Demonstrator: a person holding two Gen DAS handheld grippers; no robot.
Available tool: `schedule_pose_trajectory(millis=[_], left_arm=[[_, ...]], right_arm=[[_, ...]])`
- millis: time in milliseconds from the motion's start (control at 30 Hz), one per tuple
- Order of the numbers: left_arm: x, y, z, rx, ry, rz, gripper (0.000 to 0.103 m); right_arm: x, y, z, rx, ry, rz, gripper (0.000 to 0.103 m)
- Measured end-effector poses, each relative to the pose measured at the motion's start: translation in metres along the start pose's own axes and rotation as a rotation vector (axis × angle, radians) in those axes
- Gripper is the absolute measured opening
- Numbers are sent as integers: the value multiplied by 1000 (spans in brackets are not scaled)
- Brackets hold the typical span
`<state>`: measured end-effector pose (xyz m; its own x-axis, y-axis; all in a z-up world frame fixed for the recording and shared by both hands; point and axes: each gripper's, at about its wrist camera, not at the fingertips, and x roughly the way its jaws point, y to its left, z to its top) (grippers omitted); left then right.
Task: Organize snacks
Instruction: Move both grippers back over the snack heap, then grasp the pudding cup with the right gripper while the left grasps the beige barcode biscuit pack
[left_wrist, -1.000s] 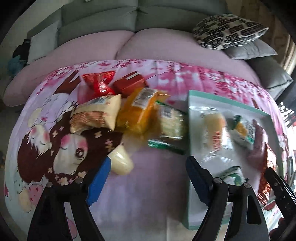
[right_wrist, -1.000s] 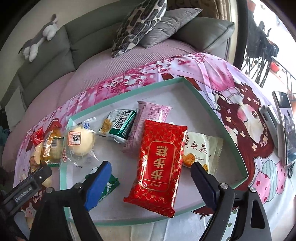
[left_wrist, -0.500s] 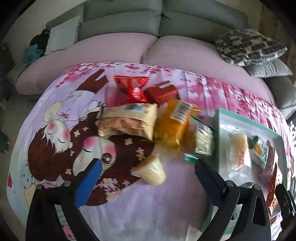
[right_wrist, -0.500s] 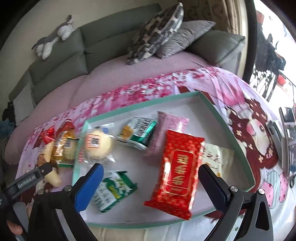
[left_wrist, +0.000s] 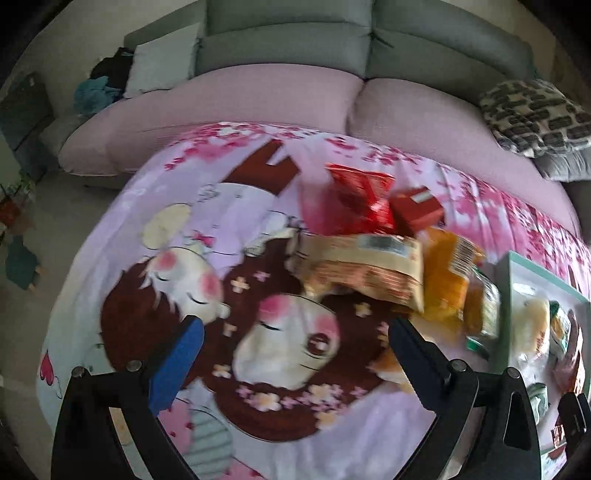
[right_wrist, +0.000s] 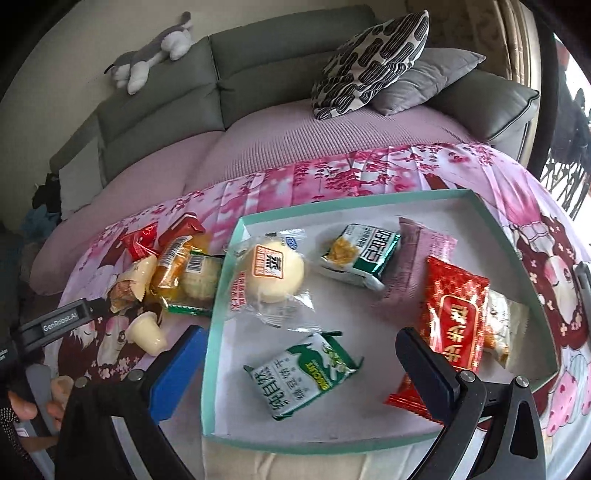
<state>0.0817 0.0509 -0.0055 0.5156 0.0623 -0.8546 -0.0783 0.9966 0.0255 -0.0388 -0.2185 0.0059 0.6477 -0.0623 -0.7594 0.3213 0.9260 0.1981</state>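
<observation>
Both grippers now spread wide, empty. Left gripper (left_wrist: 291, 343) is sliding away from teal tray (right_wrist: 221, 295) over the cloth; snack pile (right_wrist: 173, 273) lying just beside tray's left rim. Right gripper (right_wrist: 299, 354) hovering over the tray's green packet (right_wrist: 299, 373).

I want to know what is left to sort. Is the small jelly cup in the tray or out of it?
Out. The jelly cup lies on the pink cloth, left of the tray's green rim.

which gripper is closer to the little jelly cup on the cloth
Left. The left gripper is over the cartoon cloth with the jelly cup tucked by its right finger. The right gripper hangs open over the tray, the cup beyond its left finger.
</observation>
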Motion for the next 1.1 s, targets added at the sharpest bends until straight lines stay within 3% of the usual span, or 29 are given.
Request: schedule_pose_trajectory(millis=[367, 600, 700, 900, 1100], left_arm=[[9, 32, 9, -111, 43, -67, 100], [35, 36, 3, -96, 158, -74, 100], [44, 42, 2, -128, 190, -84, 100], [55, 51, 2, -164, 223, -93, 100], [63, 56, 3, -201, 241, -110, 100]], right_arm=[[4, 49, 5, -114, -34, 55, 103], [22, 107, -7, -256, 5, 109, 91], [38, 127, -14, -307, 52, 119, 81], [72, 152, -22, -357, 152, 134, 66], [89, 164, -27, -393, 180, 133, 59]])
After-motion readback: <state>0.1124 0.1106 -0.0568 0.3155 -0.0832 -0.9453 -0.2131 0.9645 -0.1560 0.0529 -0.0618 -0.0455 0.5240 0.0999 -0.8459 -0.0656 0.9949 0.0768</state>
